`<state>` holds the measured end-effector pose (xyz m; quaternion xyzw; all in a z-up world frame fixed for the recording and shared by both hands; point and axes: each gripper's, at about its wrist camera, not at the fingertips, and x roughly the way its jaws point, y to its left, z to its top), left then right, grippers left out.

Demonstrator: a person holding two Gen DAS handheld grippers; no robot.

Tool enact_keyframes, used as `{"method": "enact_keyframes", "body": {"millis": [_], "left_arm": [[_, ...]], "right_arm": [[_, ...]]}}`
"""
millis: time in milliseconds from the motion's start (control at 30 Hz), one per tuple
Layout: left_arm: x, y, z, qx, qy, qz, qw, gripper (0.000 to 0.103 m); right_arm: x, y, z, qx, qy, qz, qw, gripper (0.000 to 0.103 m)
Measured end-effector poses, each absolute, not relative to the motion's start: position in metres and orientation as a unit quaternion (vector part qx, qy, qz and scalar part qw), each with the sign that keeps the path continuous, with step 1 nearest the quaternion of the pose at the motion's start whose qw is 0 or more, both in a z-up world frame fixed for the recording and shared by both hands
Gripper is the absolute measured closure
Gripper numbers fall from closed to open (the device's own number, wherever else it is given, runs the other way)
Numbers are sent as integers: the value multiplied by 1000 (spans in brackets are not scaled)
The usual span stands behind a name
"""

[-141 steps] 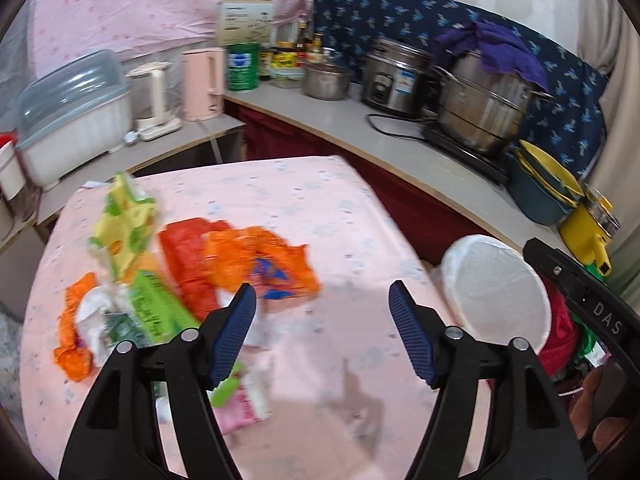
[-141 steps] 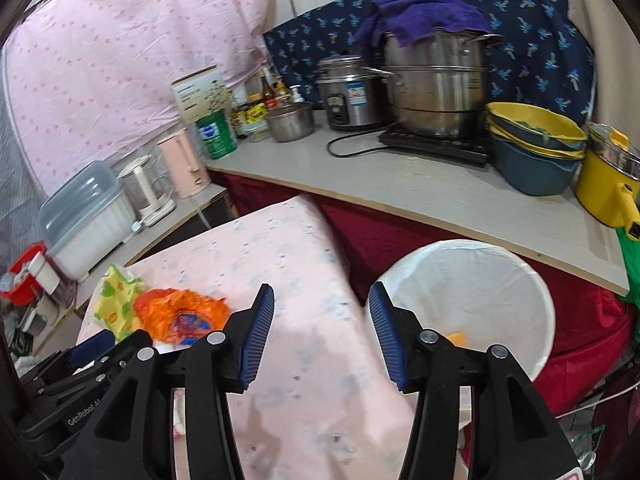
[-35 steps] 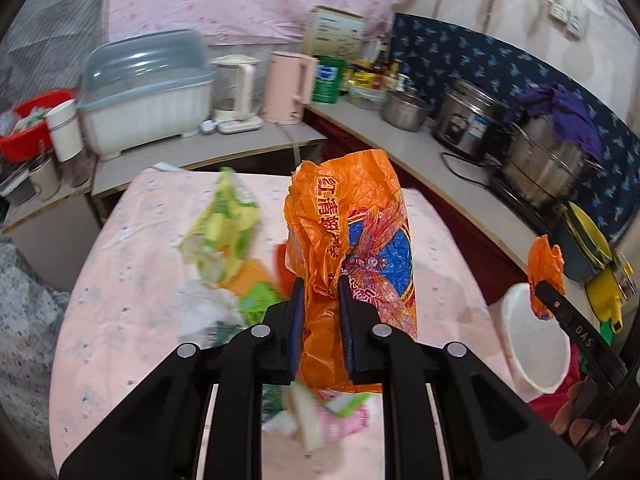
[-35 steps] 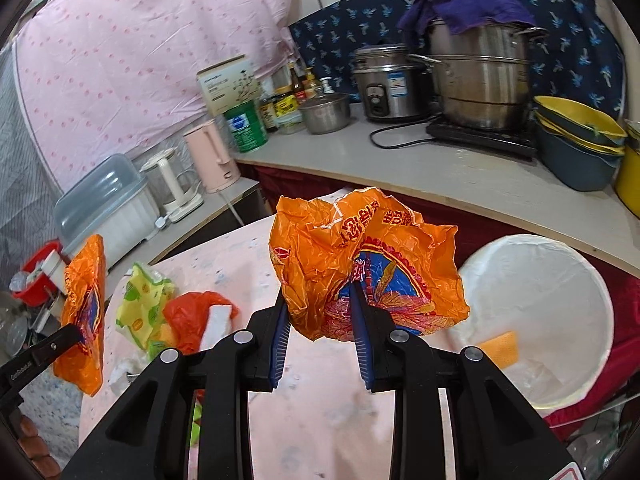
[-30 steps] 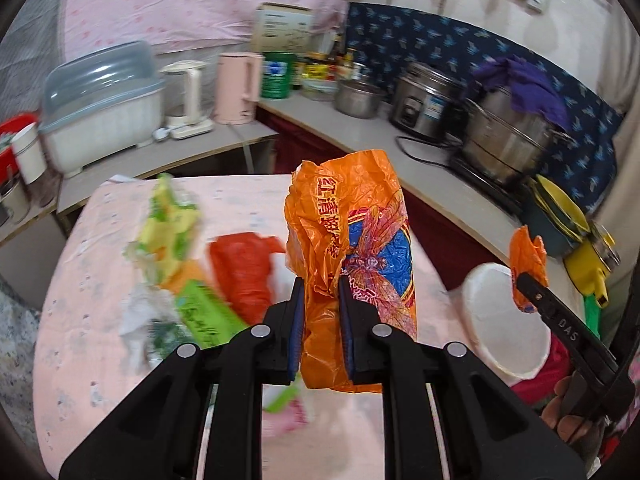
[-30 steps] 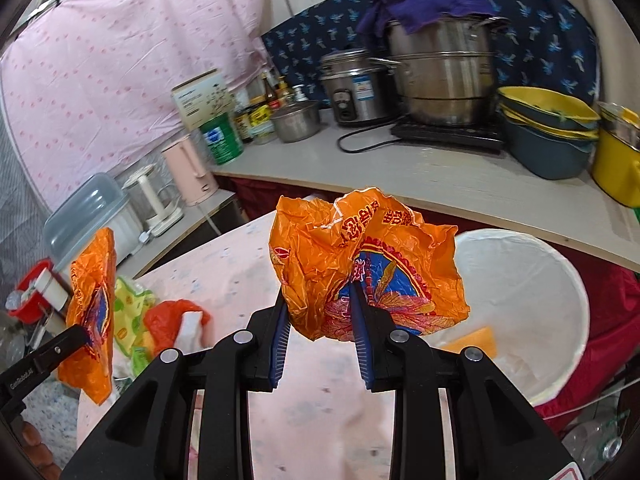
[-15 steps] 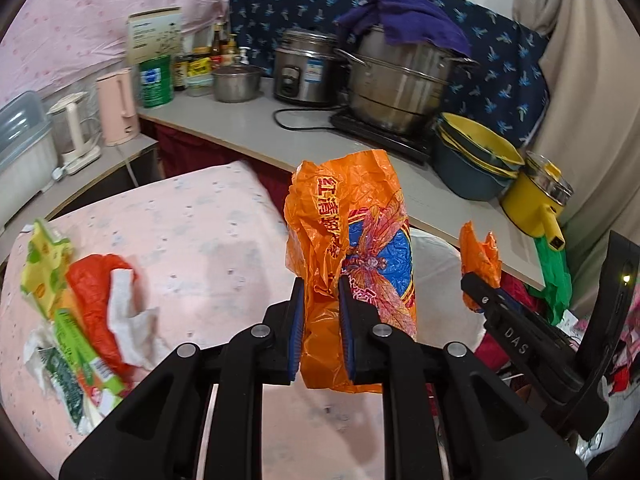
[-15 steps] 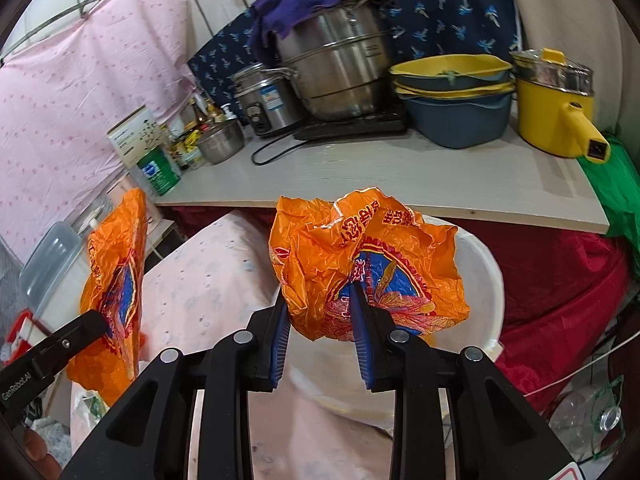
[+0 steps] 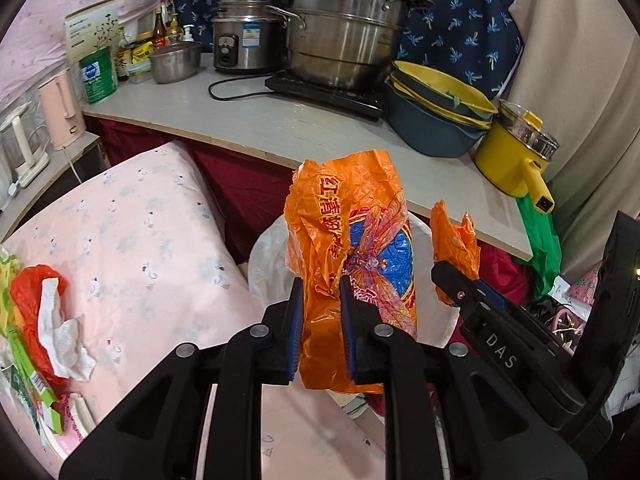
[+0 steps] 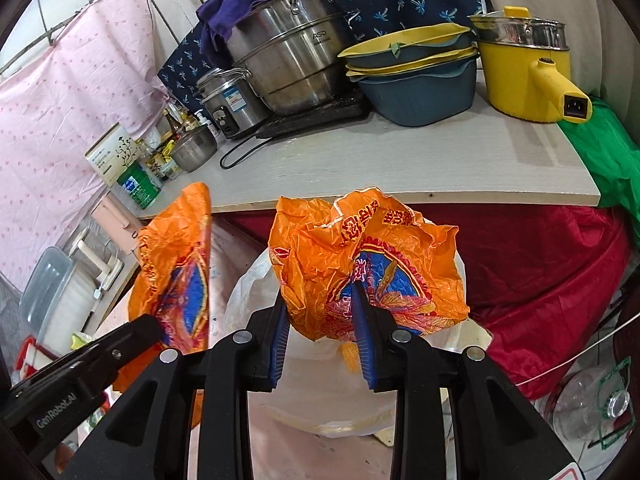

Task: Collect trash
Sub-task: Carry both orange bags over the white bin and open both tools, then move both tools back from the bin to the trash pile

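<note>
My left gripper (image 9: 320,332) is shut on an orange wrapper with a blue and red print (image 9: 352,240), held upright over the white-lined trash bin (image 9: 266,252). My right gripper (image 10: 320,340) is shut on a second crumpled orange wrapper (image 10: 368,264), directly above the same bin (image 10: 248,292). Each gripper shows in the other's view: the right gripper (image 9: 460,284) beside the left one, the left gripper's wrapper (image 10: 176,276) at the left. More trash lies on the pink table: a red bag with a white tissue (image 9: 44,312) and green packets (image 9: 28,376).
A grey counter (image 9: 280,120) behind the bin carries a steel steamer pot (image 9: 344,36), rice cooker (image 9: 244,32), stacked blue and yellow basins (image 9: 436,116) and a yellow electric pot (image 9: 516,156). Red cloth (image 10: 552,272) hangs under the counter. The pink table's edge (image 9: 224,232) borders the bin.
Both grippers have swung right from the table toward the counter, carrying their orange wrappers from above the trash pile to over the bin. Both stayed shut.
</note>
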<state>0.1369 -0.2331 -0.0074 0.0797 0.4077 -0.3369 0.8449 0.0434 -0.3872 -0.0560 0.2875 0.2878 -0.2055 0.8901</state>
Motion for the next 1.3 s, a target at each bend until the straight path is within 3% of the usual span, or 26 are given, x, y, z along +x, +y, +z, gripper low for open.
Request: {"method": "enact_keyframes", "body": {"millis": [133,200,333,700,1300], "left_arm": [[140,-239,-13,77,419,-336,840,82],[141,-243,-14,78,420,-333,841,70],[142,-244,-13,83,414,-325,846,58],[151,-230,-6,84,408,-305,856,56],[166,-132,0,61,400,-216,888,47]], "right_arm": [[43,-393,-60,293,285,-211,888,61],[42,-396,-61,296,282,-217,886,56],[41,-401,-62,305,276,-223,884,49],[45,-397,-60,296,282,-230,883,44],[73,-320,-25,230,290,-187,910,43]]}}
